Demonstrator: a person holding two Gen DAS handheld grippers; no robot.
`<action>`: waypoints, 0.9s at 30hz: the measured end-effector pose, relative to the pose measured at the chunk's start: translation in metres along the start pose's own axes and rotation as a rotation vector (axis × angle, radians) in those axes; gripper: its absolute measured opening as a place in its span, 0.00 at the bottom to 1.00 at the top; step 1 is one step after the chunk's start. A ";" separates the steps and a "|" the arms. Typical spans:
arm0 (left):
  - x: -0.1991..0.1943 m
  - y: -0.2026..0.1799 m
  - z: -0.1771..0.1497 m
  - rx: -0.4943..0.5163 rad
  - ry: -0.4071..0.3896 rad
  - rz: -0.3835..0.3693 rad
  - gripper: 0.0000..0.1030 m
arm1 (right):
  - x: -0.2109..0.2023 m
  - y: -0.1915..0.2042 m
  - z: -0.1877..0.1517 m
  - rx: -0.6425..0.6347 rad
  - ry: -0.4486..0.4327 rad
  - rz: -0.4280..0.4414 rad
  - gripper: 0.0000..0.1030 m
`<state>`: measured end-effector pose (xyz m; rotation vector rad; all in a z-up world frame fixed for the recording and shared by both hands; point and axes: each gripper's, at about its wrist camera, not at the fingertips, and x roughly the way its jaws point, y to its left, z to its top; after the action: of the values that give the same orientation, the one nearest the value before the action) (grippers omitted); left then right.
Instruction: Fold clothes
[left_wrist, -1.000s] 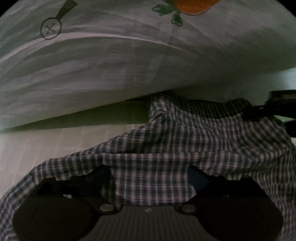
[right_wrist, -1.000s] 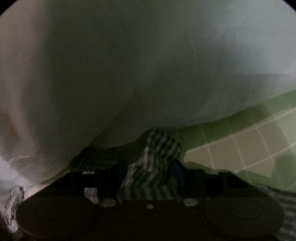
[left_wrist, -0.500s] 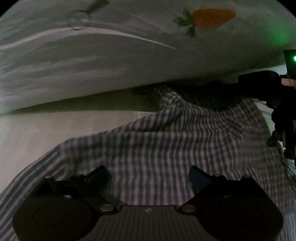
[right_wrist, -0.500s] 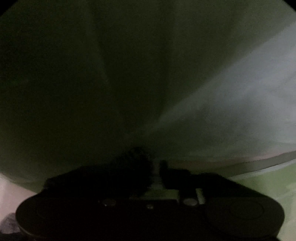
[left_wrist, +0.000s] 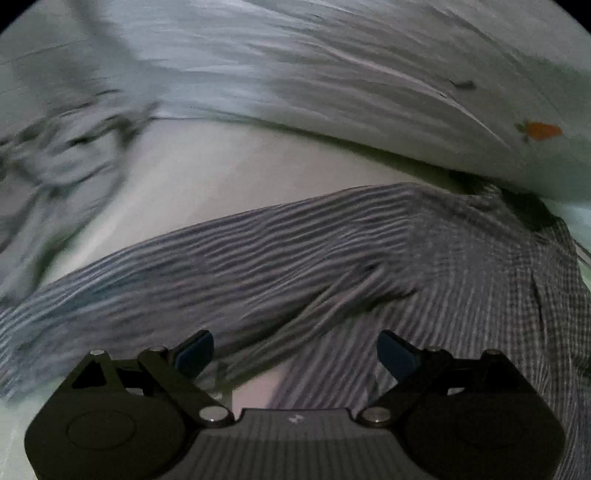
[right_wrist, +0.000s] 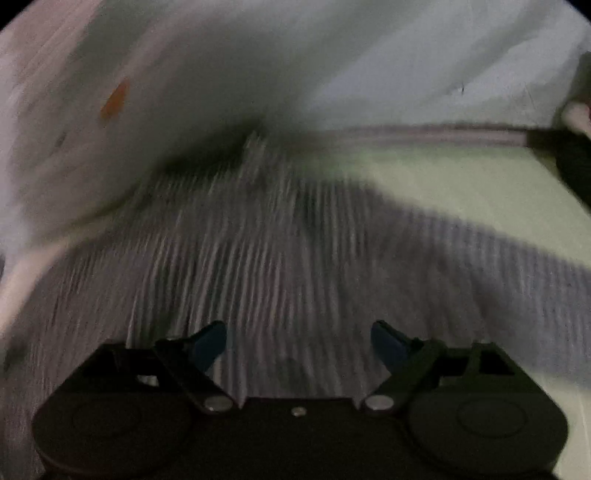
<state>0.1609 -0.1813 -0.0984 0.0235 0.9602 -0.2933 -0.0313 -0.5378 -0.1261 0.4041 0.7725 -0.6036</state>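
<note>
Two tools frame these blurred, dim views from the wrists. Nearest, the left tool (left_wrist: 295, 354) has its jaws spread wide with nothing between them; the right tool (right_wrist: 298, 345), whose jaws have just been opening, is likewise spread and empty. Just beyond both lies the plaid shirt (left_wrist: 369, 266), draped loosely over a pale surface (left_wrist: 221, 177), rumpled, with a diagonal crease. Farther back hangs a whitish cloth (left_wrist: 332, 74) printed with an orange carrot (left_wrist: 541, 130), its edge close over the shirt's far end. The fold probably goes best if each tool next pinches a hem corner squarely, pulling the fabric taut before laying it over.
</note>
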 end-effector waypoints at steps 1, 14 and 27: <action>-0.008 0.003 -0.007 -0.002 -0.004 -0.003 0.92 | -0.015 0.000 -0.014 -0.032 0.005 -0.010 0.80; -0.038 -0.004 -0.085 0.145 0.082 0.015 0.79 | -0.085 -0.057 -0.106 0.099 0.039 -0.256 0.68; -0.053 0.025 -0.118 0.045 0.115 0.038 0.78 | -0.109 -0.075 -0.132 0.168 0.060 -0.232 0.48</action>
<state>0.0437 -0.1275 -0.1259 0.1010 1.0663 -0.2806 -0.2096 -0.4841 -0.1403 0.4922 0.8354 -0.8811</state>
